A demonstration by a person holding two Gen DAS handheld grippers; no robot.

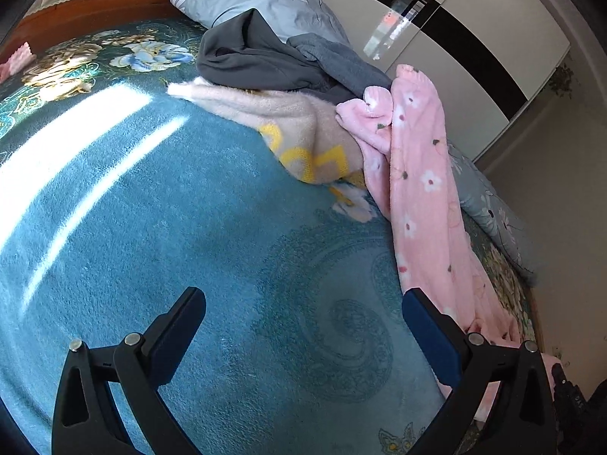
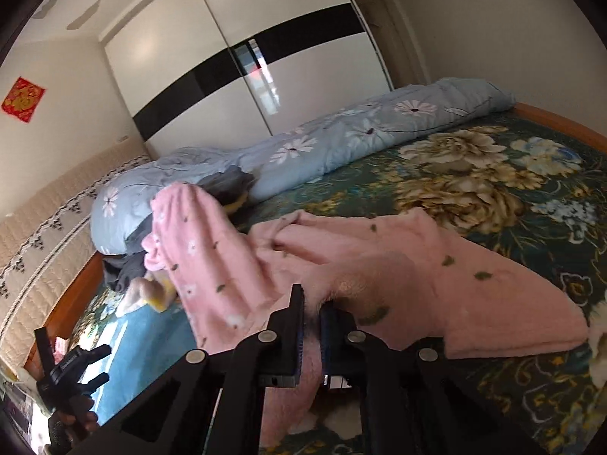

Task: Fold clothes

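A pink fleece garment with small flowers (image 2: 341,261) lies spread on the teal bed blanket (image 1: 151,227). My right gripper (image 2: 312,303) is shut on a fold of the pink garment near its near edge. One pink leg or sleeve (image 1: 417,189) stretches up toward the clothes pile. My left gripper (image 1: 303,303) is open and empty, hovering over bare teal blanket just left of the pink garment. It also shows at the lower left of the right wrist view (image 2: 72,375).
A pile of clothes sits by the headboard: a dark grey garment (image 1: 250,60), a beige fleece with yellow letters (image 1: 296,132). A rolled light-blue floral quilt (image 2: 341,136) lies along the far bed side. A white and black wardrobe (image 2: 246,57) stands beyond.
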